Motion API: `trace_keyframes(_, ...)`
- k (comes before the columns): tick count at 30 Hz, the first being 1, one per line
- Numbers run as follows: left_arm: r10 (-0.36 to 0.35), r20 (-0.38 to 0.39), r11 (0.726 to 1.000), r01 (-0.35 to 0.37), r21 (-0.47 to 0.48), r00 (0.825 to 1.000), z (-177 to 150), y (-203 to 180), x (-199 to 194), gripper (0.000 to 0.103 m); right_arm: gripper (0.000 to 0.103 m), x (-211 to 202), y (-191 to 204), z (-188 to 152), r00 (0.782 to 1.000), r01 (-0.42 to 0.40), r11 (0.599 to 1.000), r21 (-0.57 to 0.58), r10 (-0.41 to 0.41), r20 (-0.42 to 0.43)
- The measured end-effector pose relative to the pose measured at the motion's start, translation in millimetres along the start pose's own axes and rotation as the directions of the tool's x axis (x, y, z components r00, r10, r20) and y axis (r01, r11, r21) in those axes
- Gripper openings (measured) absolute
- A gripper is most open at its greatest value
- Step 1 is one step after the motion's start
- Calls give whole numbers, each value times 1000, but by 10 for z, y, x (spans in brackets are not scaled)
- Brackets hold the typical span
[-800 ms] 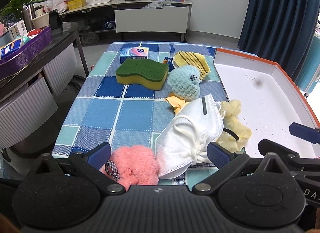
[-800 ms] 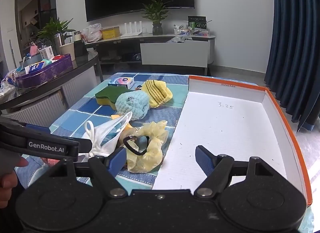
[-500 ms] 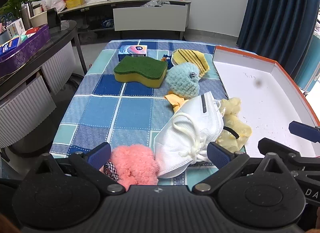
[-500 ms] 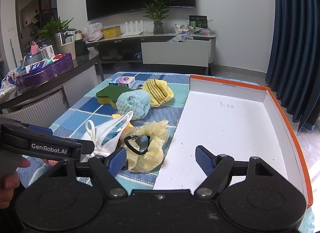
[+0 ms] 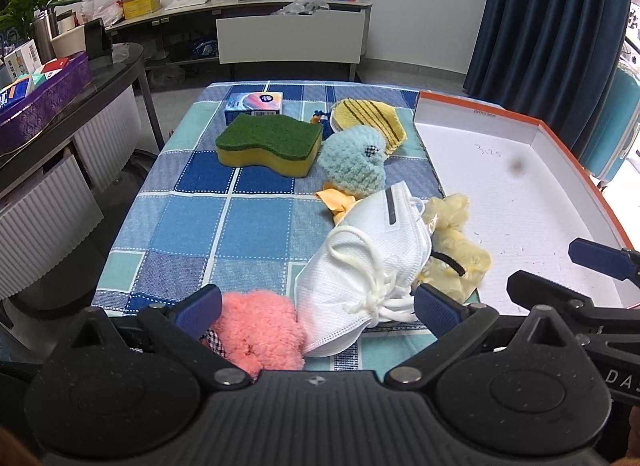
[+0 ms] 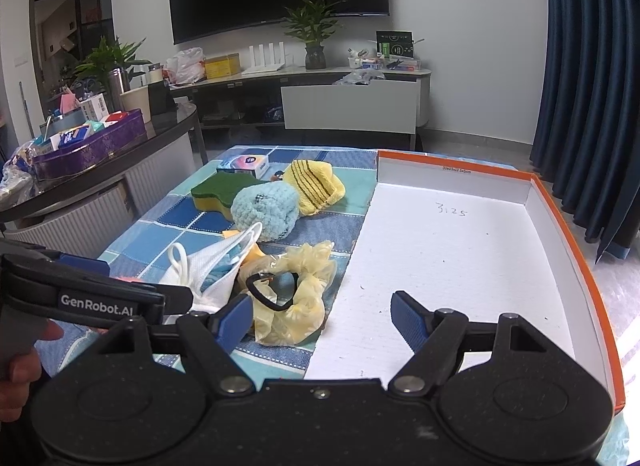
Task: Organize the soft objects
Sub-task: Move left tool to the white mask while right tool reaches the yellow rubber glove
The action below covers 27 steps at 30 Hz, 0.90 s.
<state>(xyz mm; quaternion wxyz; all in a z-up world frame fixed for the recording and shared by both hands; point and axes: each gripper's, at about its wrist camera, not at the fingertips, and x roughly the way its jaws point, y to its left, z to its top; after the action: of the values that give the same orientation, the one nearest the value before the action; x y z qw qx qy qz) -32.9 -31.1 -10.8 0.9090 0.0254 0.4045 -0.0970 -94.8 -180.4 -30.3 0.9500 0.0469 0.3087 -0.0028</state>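
Soft objects lie on a blue checked cloth: a pink fluffy ball (image 5: pixel 260 330), a white face mask (image 5: pixel 368 262), a pale yellow scrunchie (image 5: pixel 456 250), a light blue crocheted ball (image 5: pixel 354 157), a yellow striped cloth (image 5: pixel 370 121) and a green-topped sponge (image 5: pixel 268 143). My left gripper (image 5: pixel 318 308) is open, its fingers either side of the pink ball and the mask's near end. My right gripper (image 6: pixel 322 314) is open and empty, over the near left edge of the white orange-rimmed box (image 6: pixel 460 250), beside the scrunchie (image 6: pixel 292 290). The mask (image 6: pixel 212 266) also shows there.
A small blue tissue pack (image 5: pixel 254 102) lies at the cloth's far end. A dark side table with a purple tray (image 5: pixel 44 97) stands left. A TV cabinet (image 6: pixel 348 105) and blue curtains (image 6: pixel 592 85) are behind.
Both grippers have drawn back slightly from the table, so the objects look a little farther off. Both stay open; no object has moved.
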Motion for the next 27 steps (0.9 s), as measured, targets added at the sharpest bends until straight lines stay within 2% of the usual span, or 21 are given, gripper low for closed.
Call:
trace_keyframes(12, -30, 10, 999, 30, 15, 1000, -7, -23, -39, 103, 89, -91, -2, 13, 1000, 19, 1000, -19, -19, 16)
trace_keyframes(16, -29, -1, 999, 29, 18, 1000, -21, -27, -12, 103, 89, -87, -28, 25, 1000, 4, 1000, 7, -4, -20)
trace_keyframes(27, -35, -5, 999, 35, 36, 999, -33, -66, 10, 103, 89, -51, -51, 14, 999, -12, 1000, 27, 13, -35)
